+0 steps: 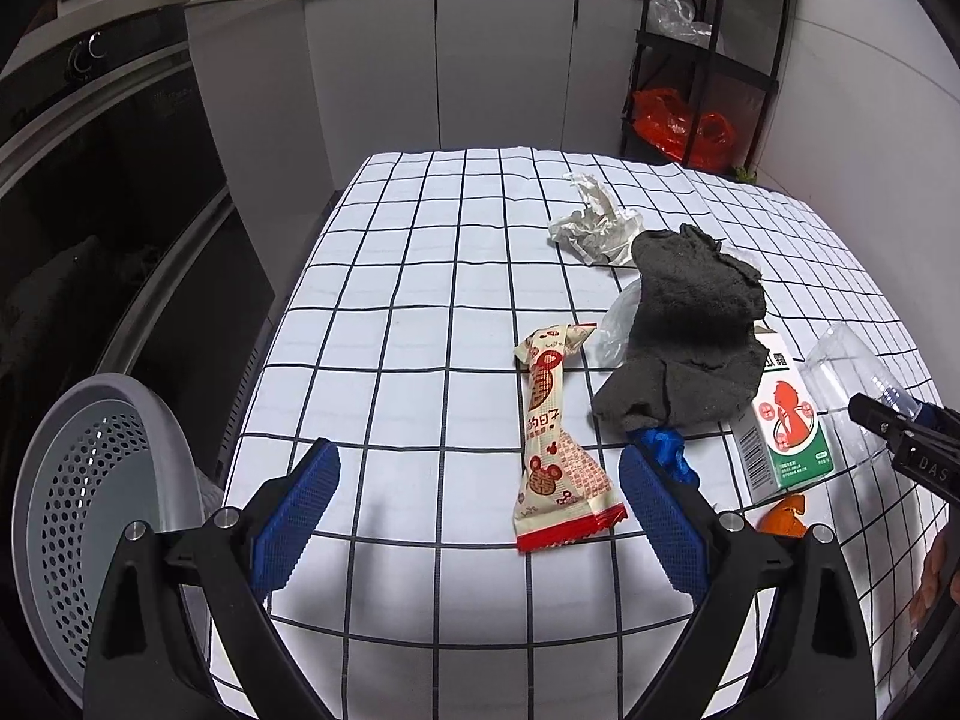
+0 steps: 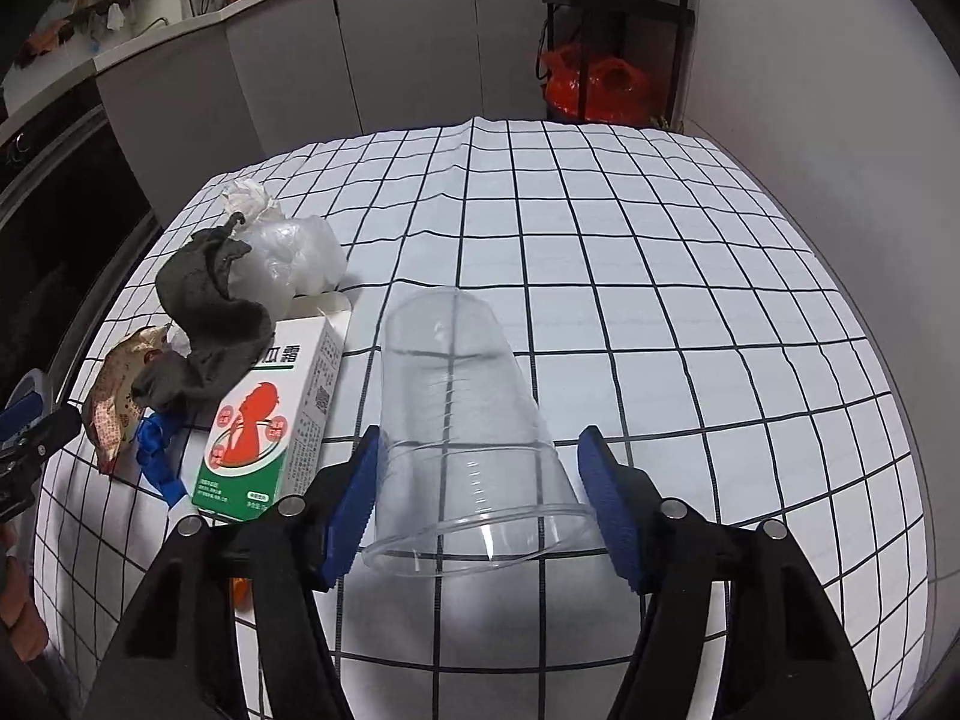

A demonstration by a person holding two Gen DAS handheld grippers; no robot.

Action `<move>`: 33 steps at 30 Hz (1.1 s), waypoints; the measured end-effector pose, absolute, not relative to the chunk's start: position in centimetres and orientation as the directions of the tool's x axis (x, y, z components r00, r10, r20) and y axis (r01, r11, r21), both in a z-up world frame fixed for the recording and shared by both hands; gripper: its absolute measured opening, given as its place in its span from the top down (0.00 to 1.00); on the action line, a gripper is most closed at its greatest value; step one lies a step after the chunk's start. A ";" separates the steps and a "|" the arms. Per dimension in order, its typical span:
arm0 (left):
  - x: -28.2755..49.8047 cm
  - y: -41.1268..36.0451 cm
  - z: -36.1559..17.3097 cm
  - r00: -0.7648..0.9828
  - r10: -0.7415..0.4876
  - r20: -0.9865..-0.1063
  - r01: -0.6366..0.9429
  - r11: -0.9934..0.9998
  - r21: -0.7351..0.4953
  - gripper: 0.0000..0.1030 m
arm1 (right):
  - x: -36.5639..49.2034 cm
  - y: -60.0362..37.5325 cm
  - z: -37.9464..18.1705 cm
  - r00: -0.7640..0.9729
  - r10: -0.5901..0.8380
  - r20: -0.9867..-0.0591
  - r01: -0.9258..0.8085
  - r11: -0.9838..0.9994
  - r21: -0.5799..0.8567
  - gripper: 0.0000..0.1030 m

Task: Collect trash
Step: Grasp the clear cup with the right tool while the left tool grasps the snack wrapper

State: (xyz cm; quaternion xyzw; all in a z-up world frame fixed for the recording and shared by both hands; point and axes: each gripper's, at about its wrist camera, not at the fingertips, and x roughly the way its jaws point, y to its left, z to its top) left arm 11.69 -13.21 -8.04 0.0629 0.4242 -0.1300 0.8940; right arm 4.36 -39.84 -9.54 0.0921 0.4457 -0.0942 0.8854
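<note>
Trash lies scattered on the checked counter: a clear cup, a snack wrapper, a green-and-white box, a dark rag, crumpled paper and a thin plastic bag. The cup lies on its side right between the jaws of the right gripper, its long axis running straight away from the camera, rim toward the gripper and base pointing off across the counter. The left pad looks to be at or just against the cup wall, while the right pad stands a little clear of it, so the jaws are half-wide around the cup and not yet pressing from both sides. The box sits just to the left of the cup, close to the left pad. The left gripper hovers with jaws wide and empty; the wrapper lies lengthwise between them but nearer the right pad. A perforated grey basket stands at the counter's left edge, beside the left gripper. My judgement: the right hand is set to squeeze the cup across its width, and thin plastic may flex or slip.
</note>
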 end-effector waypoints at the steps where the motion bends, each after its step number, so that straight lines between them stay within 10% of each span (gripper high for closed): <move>1: 11.7 -13.1 -8.1 0.603 -0.179 -0.777 0.285 0.958 0.000 0.11 | 4.2 -39.9 -9.3 0.596 -0.080 -0.799 0.252 0.964 0.091 0.40; 14: 13.9 -13.7 -9.6 0.584 -0.158 -0.796 0.245 0.970 -0.013 0.12 | 3.7 -39.5 -6.6 0.667 -0.013 -0.745 0.236 0.952 0.195 0.40; 19: 14.3 -14.5 -10.3 0.577 -0.148 -0.804 0.253 0.967 0.004 0.33 | 4.0 -39.0 -6.6 0.669 0.001 -0.743 0.221 0.955 0.200 0.40; 24: 14.6 -14.9 -10.9 0.537 -0.180 -0.824 0.276 0.961 -0.030 0.78 | 3.9 -38.7 -6.6 0.669 0.007 -0.744 0.214 0.956 0.202 0.40; 33: 12.6 -13.8 -8.7 0.584 -0.192 -0.789 0.288 0.957 -0.020 0.86 | 3.1 -37.8 -4.9 0.704 0.033 -0.709 0.192 0.953 0.235 0.40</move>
